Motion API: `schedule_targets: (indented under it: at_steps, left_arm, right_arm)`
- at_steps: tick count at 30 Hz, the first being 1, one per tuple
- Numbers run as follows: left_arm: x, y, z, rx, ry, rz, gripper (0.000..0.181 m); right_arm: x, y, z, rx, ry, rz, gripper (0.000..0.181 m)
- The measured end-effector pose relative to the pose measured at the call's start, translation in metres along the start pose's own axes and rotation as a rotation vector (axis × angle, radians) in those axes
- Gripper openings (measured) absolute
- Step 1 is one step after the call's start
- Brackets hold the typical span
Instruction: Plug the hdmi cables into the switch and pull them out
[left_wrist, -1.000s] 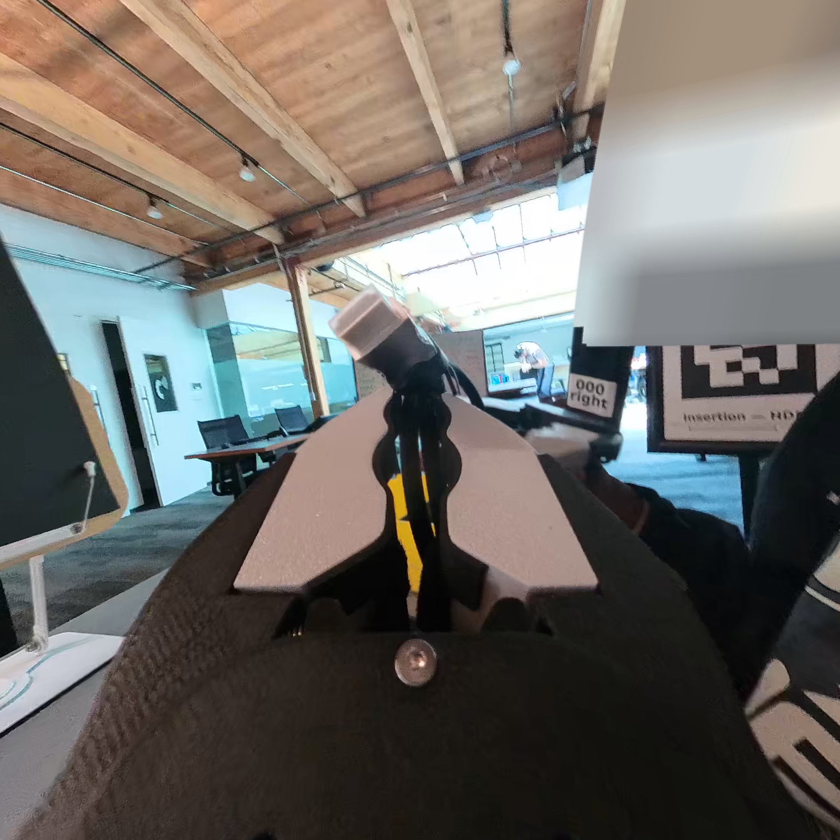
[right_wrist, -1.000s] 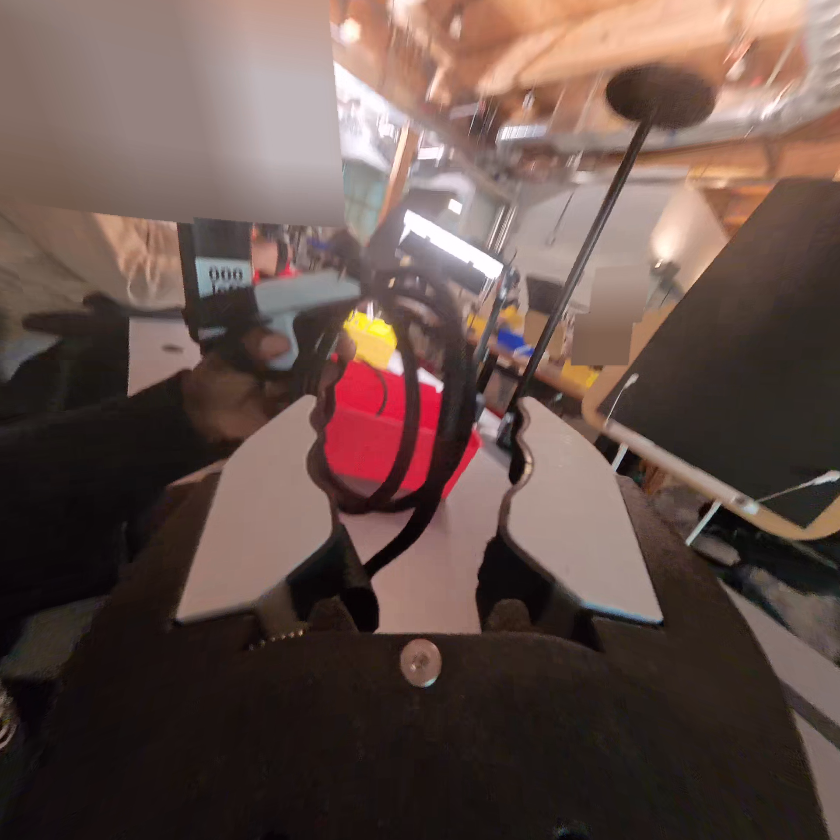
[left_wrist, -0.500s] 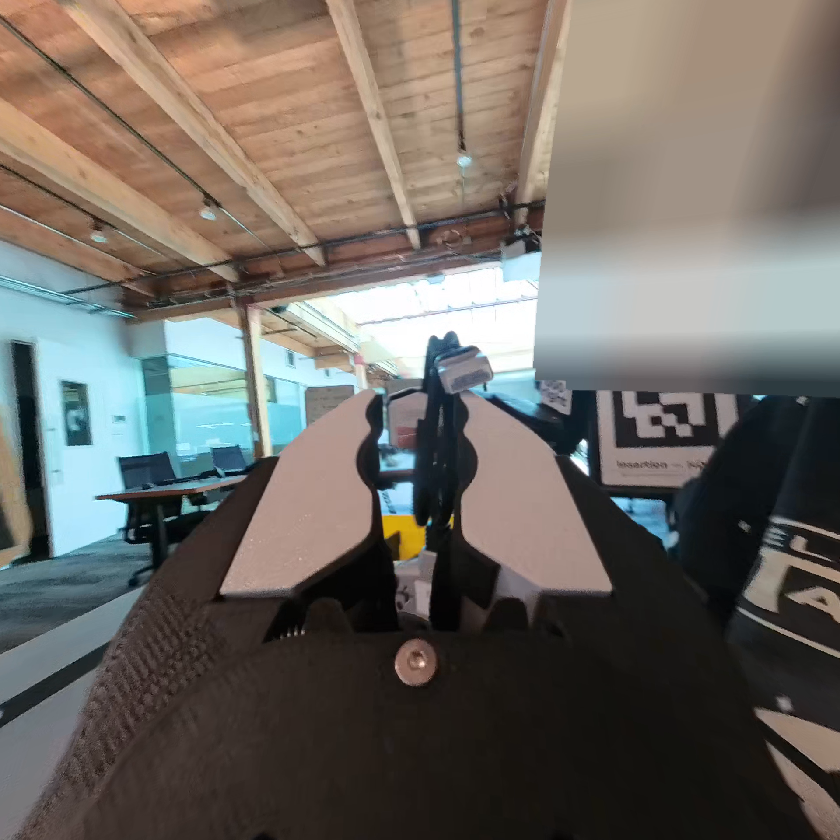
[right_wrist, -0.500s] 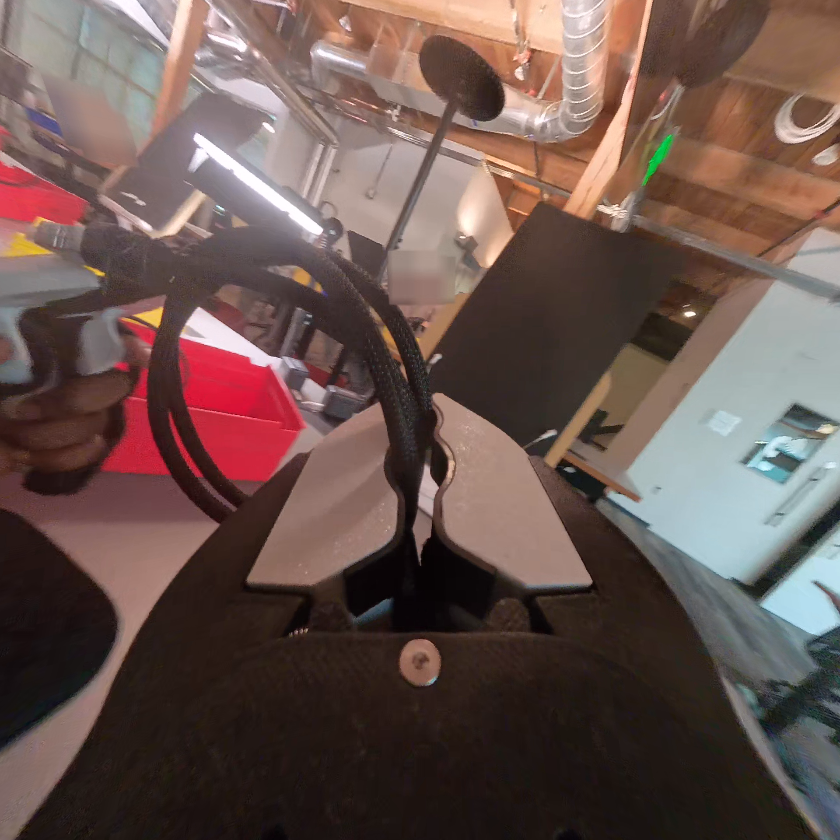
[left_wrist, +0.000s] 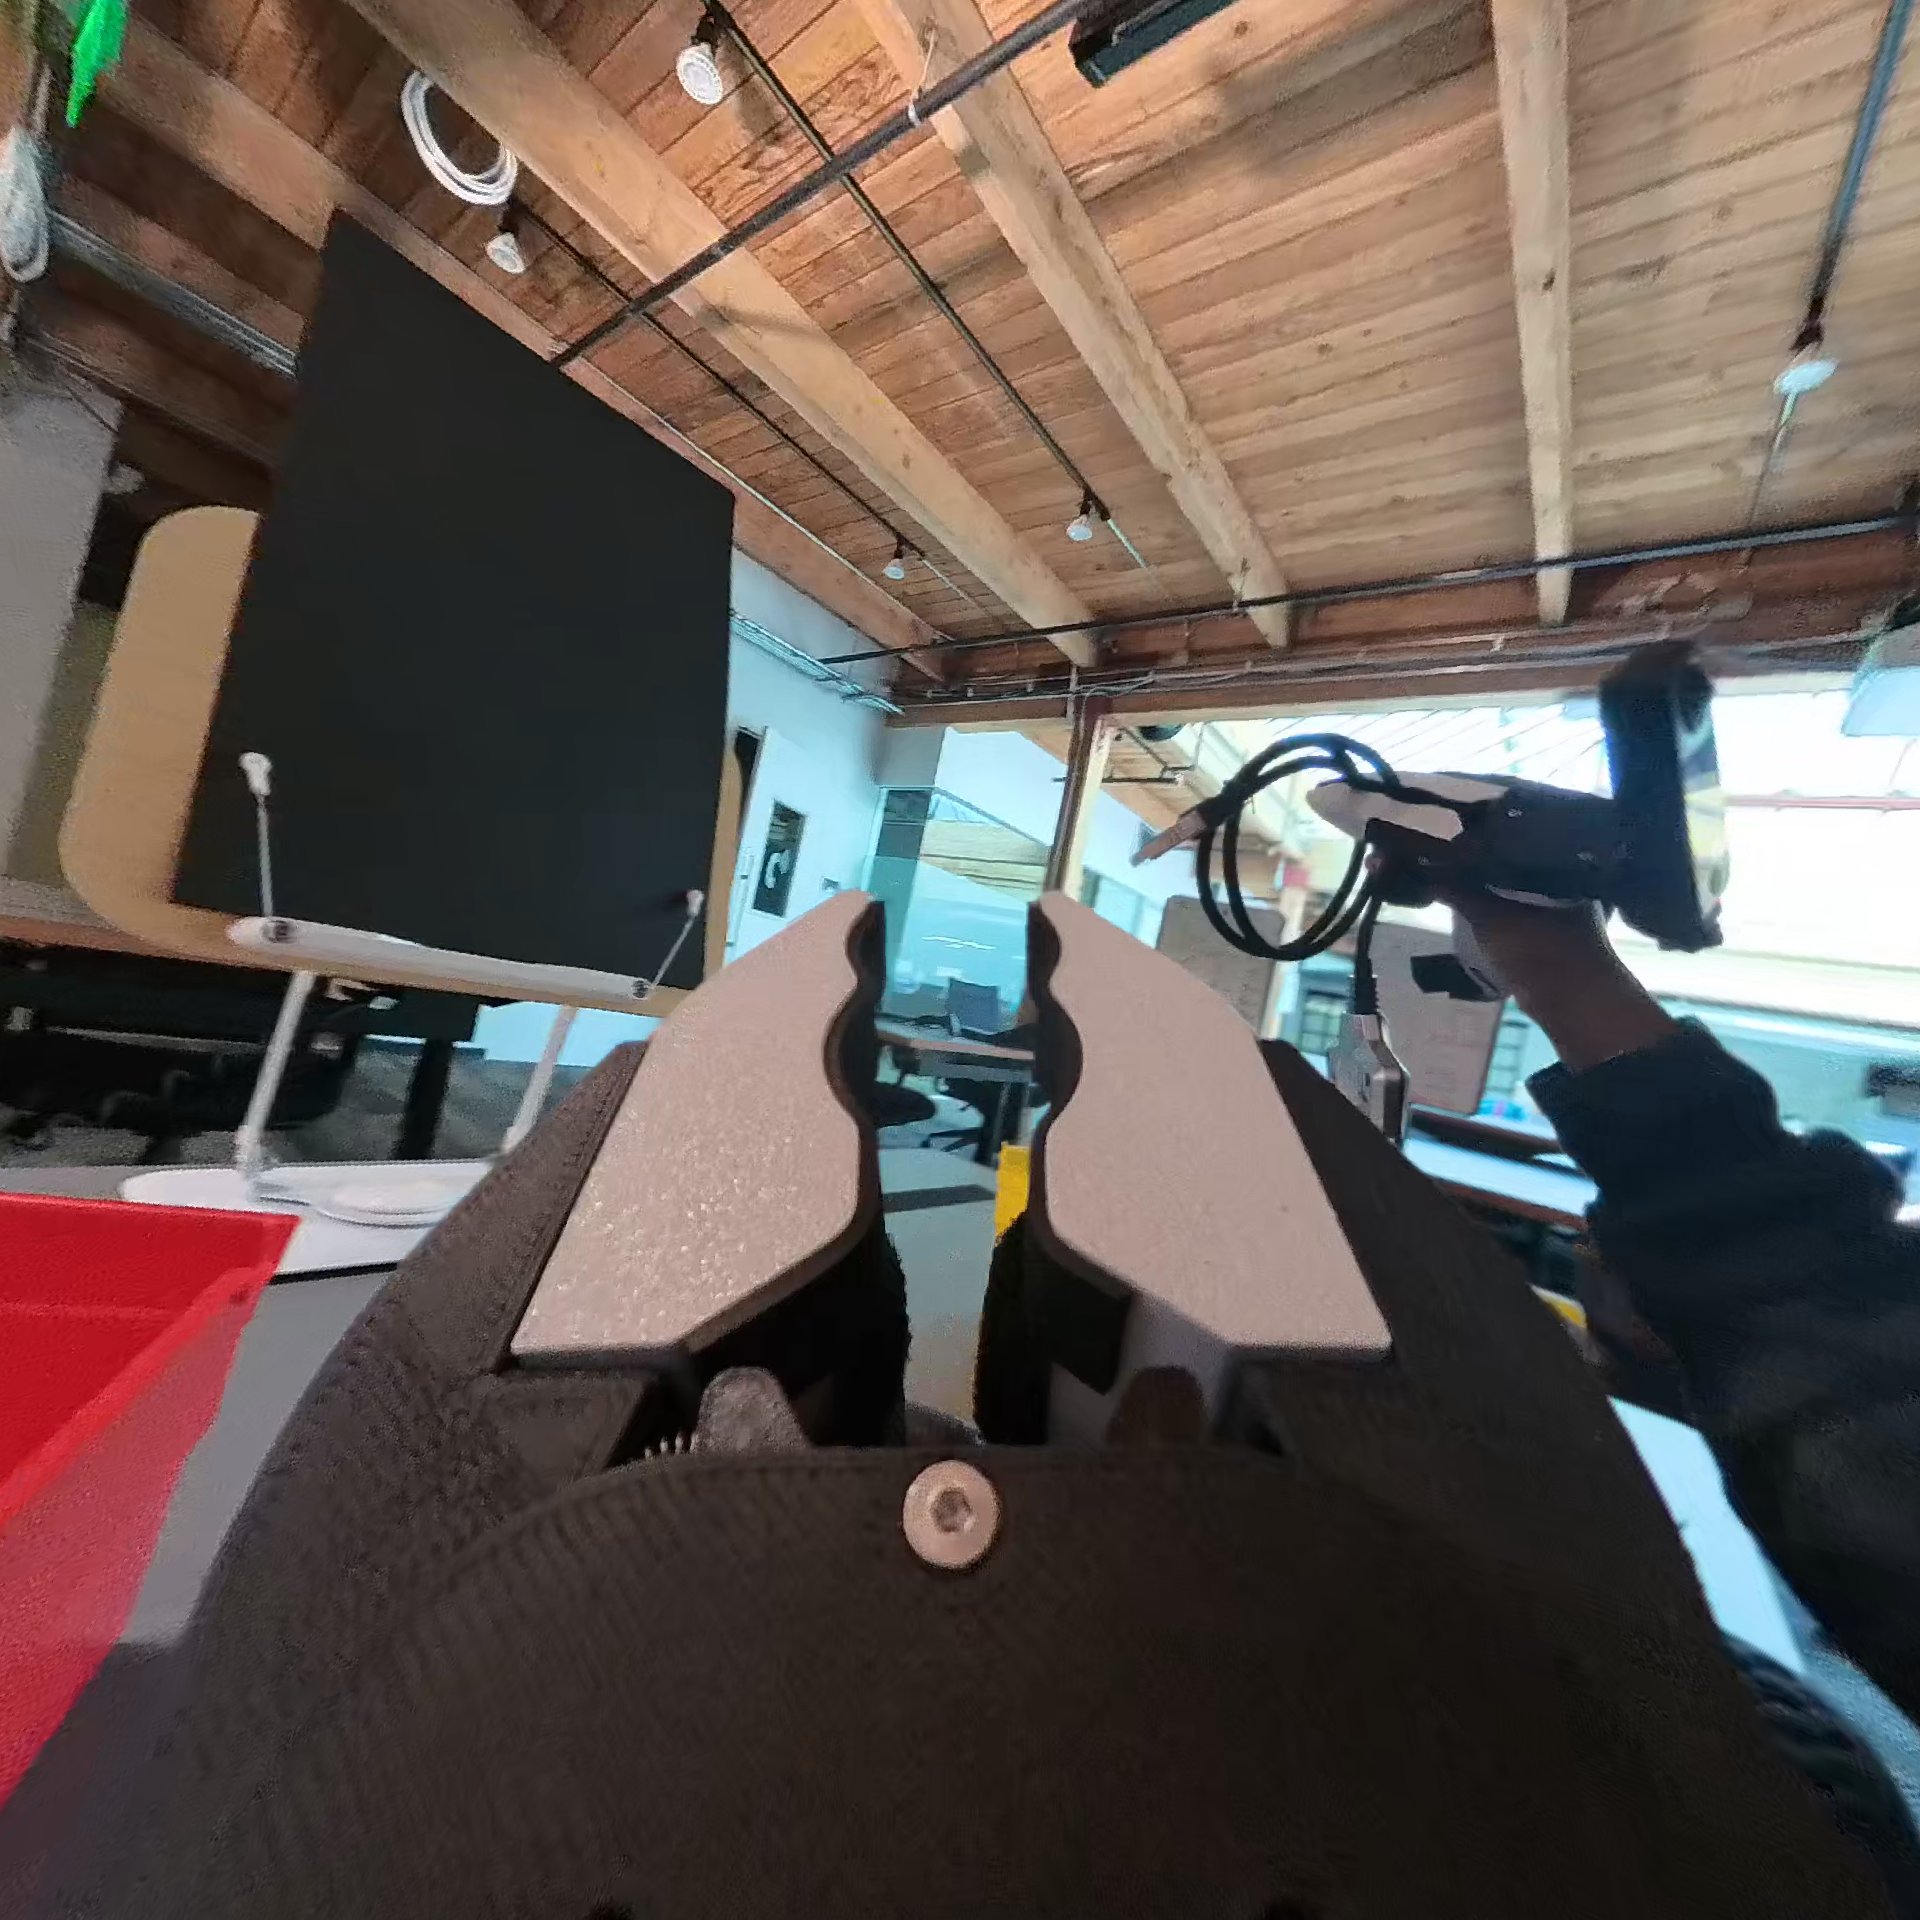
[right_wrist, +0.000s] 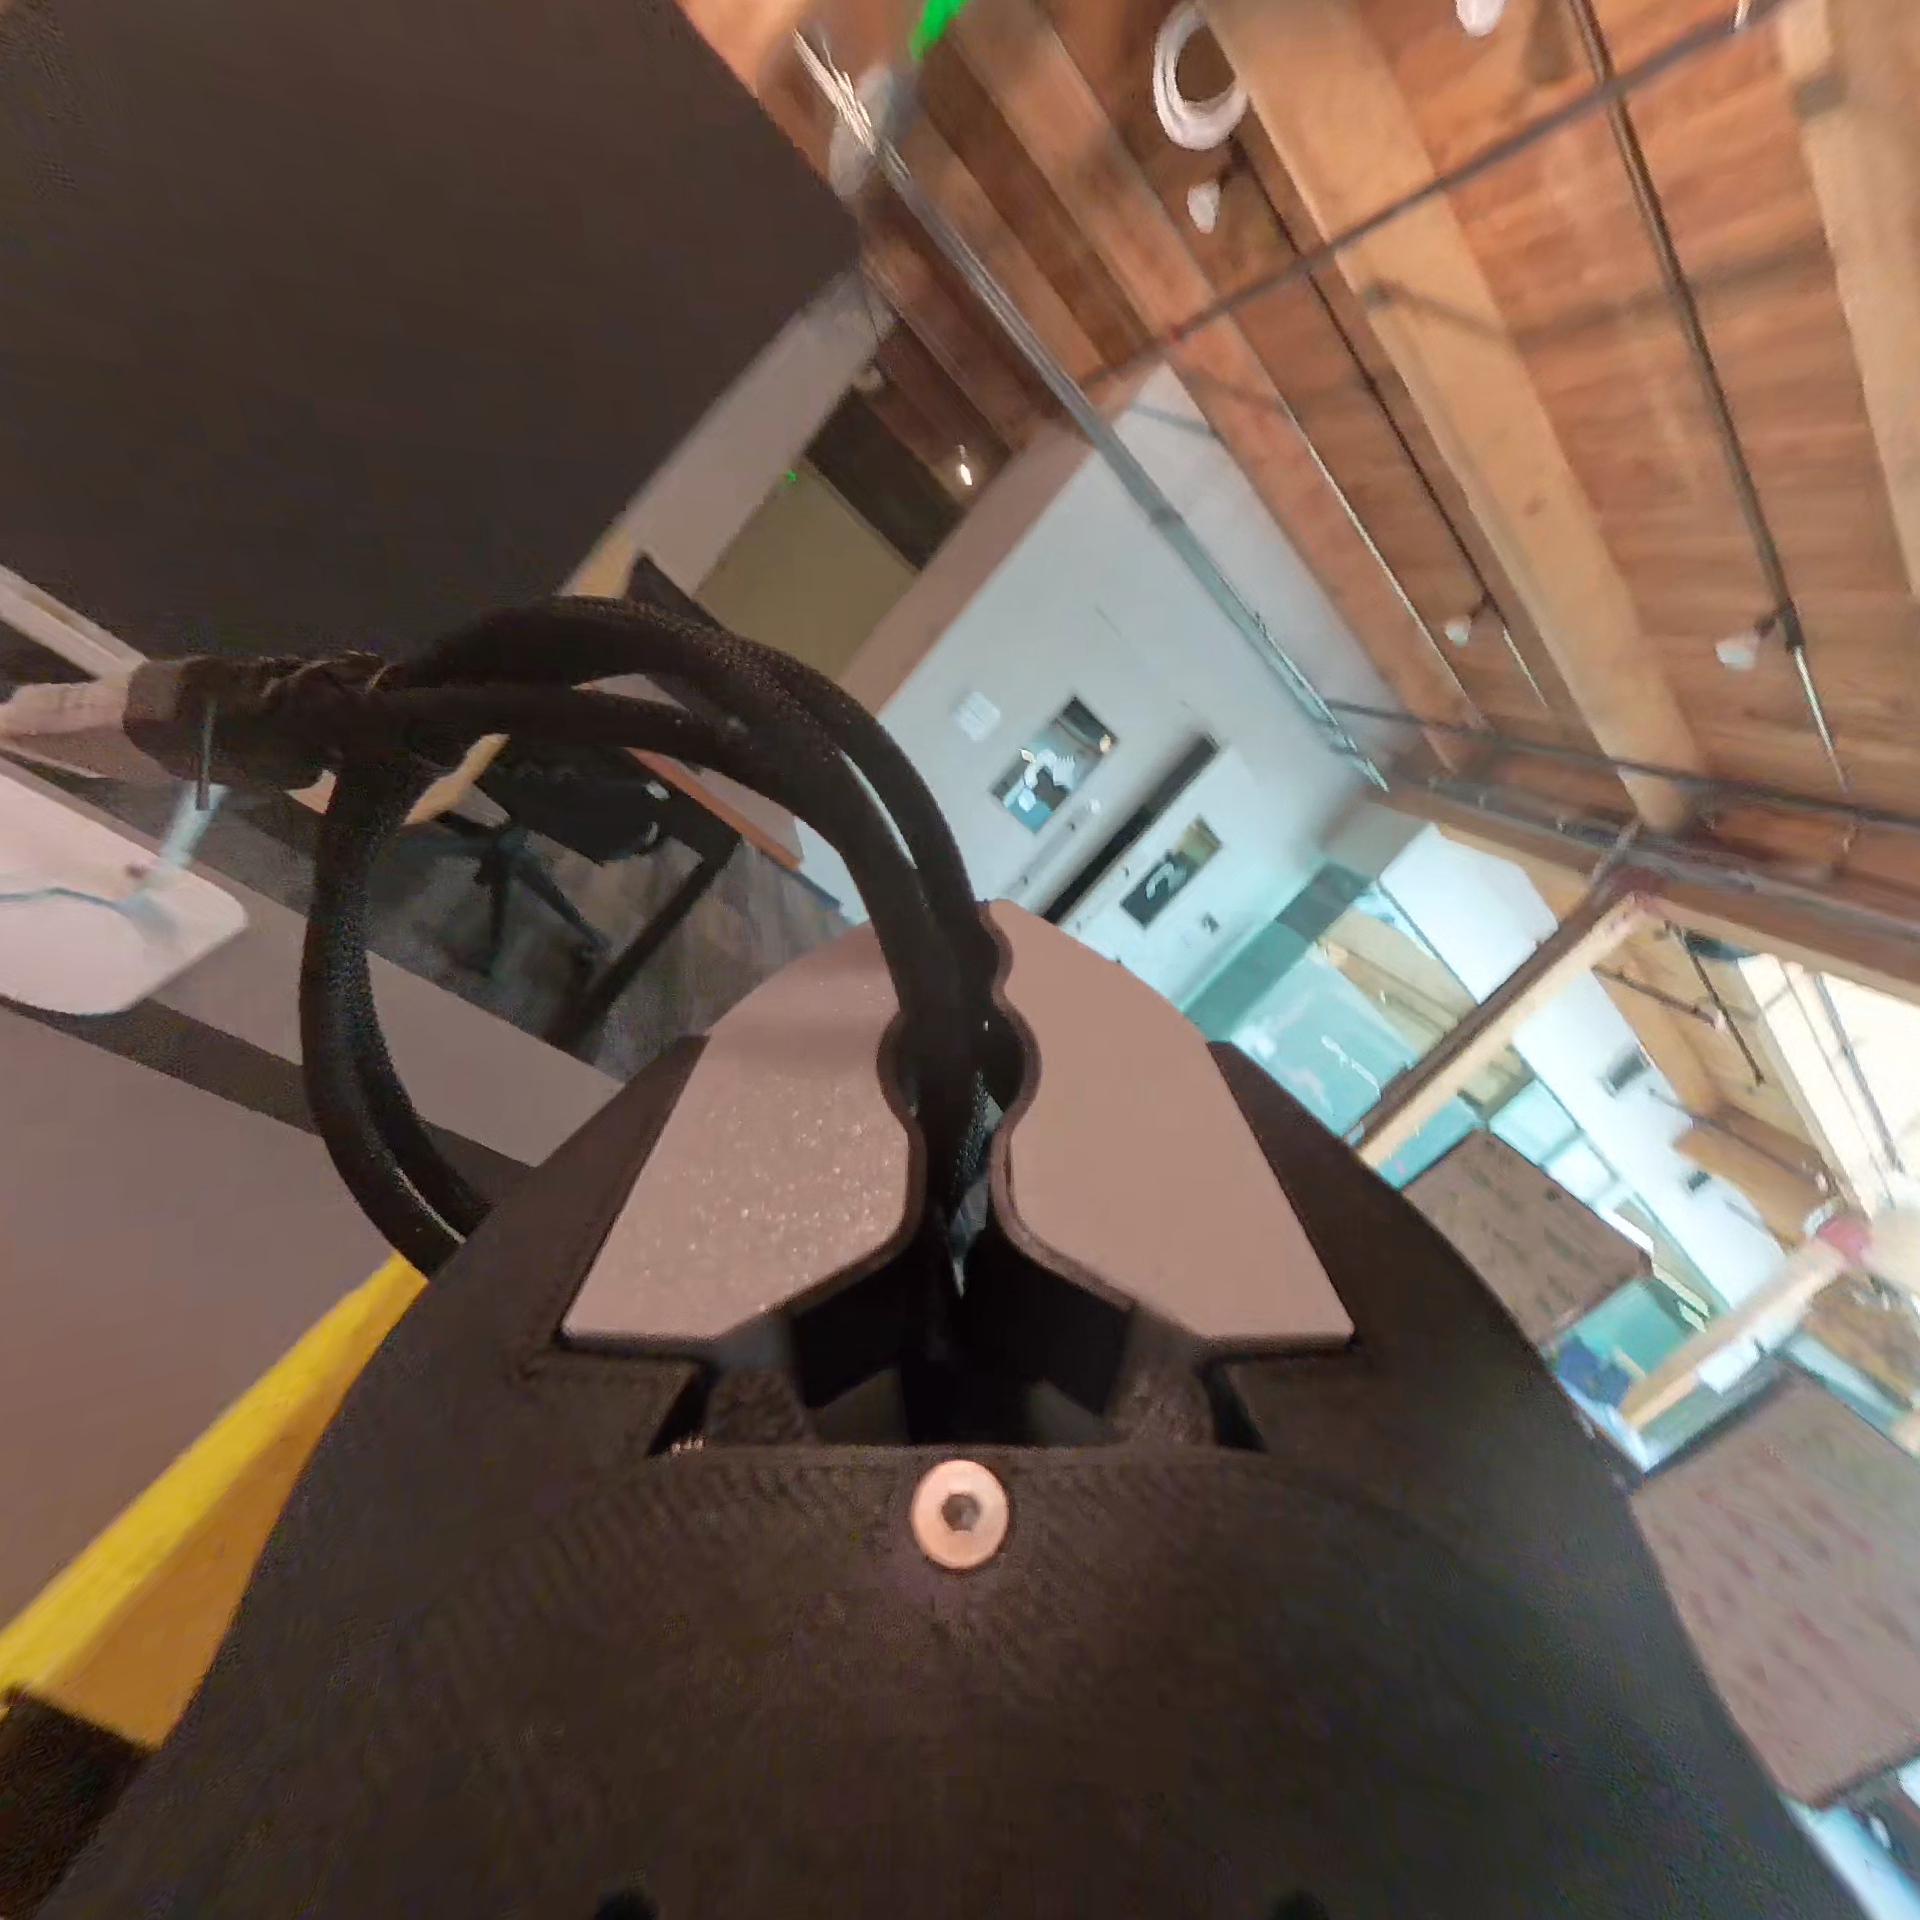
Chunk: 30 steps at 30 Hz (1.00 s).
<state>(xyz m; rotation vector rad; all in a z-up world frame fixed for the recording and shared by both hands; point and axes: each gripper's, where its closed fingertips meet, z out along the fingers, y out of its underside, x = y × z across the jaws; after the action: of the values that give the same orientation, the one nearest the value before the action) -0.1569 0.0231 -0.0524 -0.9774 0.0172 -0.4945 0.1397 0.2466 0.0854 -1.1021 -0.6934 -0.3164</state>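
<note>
My left gripper (left_wrist: 956, 920) is open by a narrow gap and empty, pointing up towards the ceiling. In the left wrist view my right gripper (left_wrist: 1345, 810) is held up at the right by a hand in a dark sleeve (left_wrist: 1704, 1164). It is shut on a coiled black HDMI cable (left_wrist: 1221, 862), and a grey plug (left_wrist: 1371, 1075) hangs below it. In the right wrist view the right gripper (right_wrist: 940, 956) is shut on the black braided cable (right_wrist: 343, 987), whose tied loop sticks out to the left. No switch is in view.
A red bin (left_wrist: 94, 1340) is at the lower left of the left wrist view. A black panel on a white stand (left_wrist: 457, 665) stands behind it. A yellow bin edge (right_wrist: 208, 1475) and a grey table (right_wrist: 156, 1164) lie below the right gripper.
The left gripper let go of the cable and opened, then swung away to the left. The right gripper shut on the cable and carried it up and away.
</note>
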Motion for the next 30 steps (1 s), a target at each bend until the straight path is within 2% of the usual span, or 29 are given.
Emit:
schedule_targets:
  at_steps: [5,9,13,17,19,20,23,24,25,27,28,30]
  left_arm:
    - [-0.002,0.004,0.000,-0.018,-0.004,-0.015,0.025]
    - [-0.004,0.004,0.000,-0.022,-0.015,0.001,0.025]
    - [-0.004,0.005,0.000,-0.030,-0.016,0.020,0.025]
    - [-0.005,0.005,0.000,-0.027,-0.019,0.014,0.025]
    - [-0.005,0.004,0.000,-0.025,-0.020,0.015,0.025]
    - [-0.005,0.004,0.000,-0.026,-0.019,0.016,0.025]
    - [-0.005,0.005,0.000,-0.033,-0.018,0.022,0.025]
    - [-0.005,0.006,0.000,-0.035,-0.018,0.025,0.025]
    - [-0.005,0.006,0.000,-0.037,-0.019,0.029,0.025]
    - [-0.006,0.006,0.000,-0.039,-0.024,0.038,0.025]
    - [-0.006,0.006,0.000,-0.038,-0.025,0.039,0.025]
    - [-0.007,0.006,0.000,-0.036,-0.024,0.032,0.025]
  right_arm:
    - [0.011,0.083,0.040,-0.198,0.104,-0.008,0.006]
    - [-0.009,0.144,0.050,-0.345,0.069,-0.046,0.006]
    - [-0.043,0.186,0.043,-0.464,-0.074,-0.091,0.006]
    - [-0.082,0.225,0.023,-0.652,-0.319,-0.144,0.005]
    - [-0.099,0.237,0.016,-0.691,-0.401,-0.165,0.005]
    - [-0.104,0.241,0.015,-0.698,-0.417,-0.180,0.006]
    - [-0.120,0.245,0.012,-0.695,-0.480,-0.175,0.026]
    - [-0.128,0.243,0.007,-0.696,-0.542,-0.156,0.032]
    - [-0.134,0.238,0.004,-0.692,-0.589,-0.103,0.055]
    - [-0.132,0.214,0.004,-0.615,-0.584,0.051,0.077]
    - [-0.126,0.195,0.004,-0.541,-0.552,0.128,0.082]
    - [-0.111,0.145,0.001,-0.330,-0.463,0.300,0.104]
